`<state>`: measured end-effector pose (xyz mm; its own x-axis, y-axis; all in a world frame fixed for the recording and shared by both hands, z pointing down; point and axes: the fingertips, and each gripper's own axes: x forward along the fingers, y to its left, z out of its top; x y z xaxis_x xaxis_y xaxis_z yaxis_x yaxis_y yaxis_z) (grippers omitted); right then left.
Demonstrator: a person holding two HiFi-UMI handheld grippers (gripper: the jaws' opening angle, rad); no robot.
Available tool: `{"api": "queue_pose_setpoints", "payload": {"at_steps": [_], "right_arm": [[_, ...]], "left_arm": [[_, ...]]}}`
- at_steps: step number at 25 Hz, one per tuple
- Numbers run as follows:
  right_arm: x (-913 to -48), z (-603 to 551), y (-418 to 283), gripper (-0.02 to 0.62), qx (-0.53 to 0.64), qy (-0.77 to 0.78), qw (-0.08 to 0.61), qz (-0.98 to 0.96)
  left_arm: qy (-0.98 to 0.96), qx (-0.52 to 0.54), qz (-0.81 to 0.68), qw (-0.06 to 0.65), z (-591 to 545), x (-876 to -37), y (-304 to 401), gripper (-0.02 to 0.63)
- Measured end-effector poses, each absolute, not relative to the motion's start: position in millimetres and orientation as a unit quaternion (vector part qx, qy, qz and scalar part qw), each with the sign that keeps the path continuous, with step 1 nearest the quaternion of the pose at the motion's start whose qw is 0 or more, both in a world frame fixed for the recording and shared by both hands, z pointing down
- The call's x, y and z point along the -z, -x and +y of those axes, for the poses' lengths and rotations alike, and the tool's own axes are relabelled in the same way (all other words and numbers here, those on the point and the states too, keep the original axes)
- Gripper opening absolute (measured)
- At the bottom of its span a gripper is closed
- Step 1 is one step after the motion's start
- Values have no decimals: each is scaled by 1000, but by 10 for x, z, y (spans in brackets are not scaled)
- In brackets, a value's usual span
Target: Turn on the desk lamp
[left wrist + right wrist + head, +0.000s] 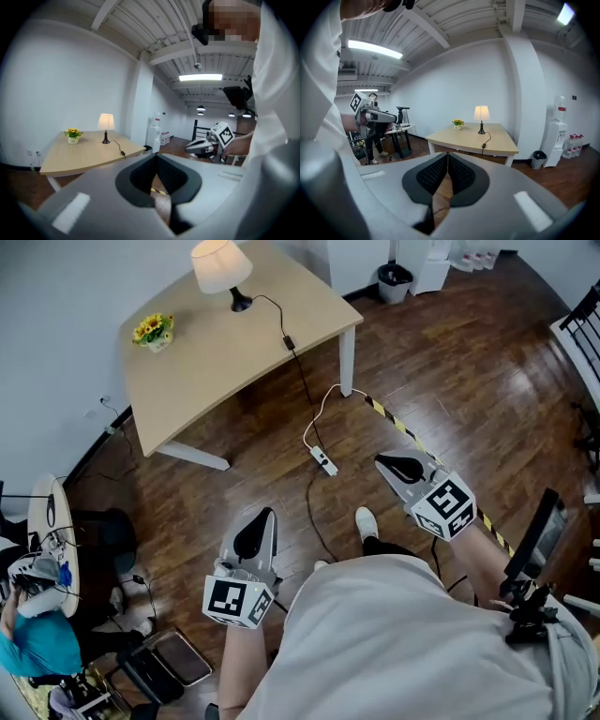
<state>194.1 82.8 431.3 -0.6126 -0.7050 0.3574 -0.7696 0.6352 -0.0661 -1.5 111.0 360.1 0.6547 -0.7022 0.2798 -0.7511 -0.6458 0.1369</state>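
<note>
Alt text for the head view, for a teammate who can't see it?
Seen from above, a person holds the left gripper and right gripper, both shut and empty, well short of a wooden table. On it stand the desk lamp and a pot of yellow flowers; the lamp's cord runs down to a power strip on the floor.

Left gripper (265,515), right gripper (382,461) held forward, well apart; jaws together, nothing between.

The head view looks steeply down from above the person (403,643), with the surface (234,352) far off near its top edge. Both gripper views look level across the room from low down, sharing that distant surface and its lamp (106,122).
</note>
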Motion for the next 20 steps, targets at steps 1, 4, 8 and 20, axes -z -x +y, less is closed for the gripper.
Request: {"api": "queue_pose_setpoints", "payload": {"at_steps": [1, 4, 8, 20], "right_arm": [[-4265, 908, -1854, 5, -107, -413, 148, -892], [-4160, 1164, -1588, 9, -105, -411, 149, -894], [-4082, 1454, -1367, 24, -97, -420, 147, -890], [-3918, 1809, -938, 40, -69, -429, 153, -888]], "left_arm": [[-902, -99, -404, 120, 1207, -3583, 100, 18], [-900, -95, -406, 128, 1522, -3617, 391, 18], [-897, -92, -409, 142, 1843, -3742, 716, 18], [-907, -77, -390, 137, 2122, -3739, 1052, 18]]}}
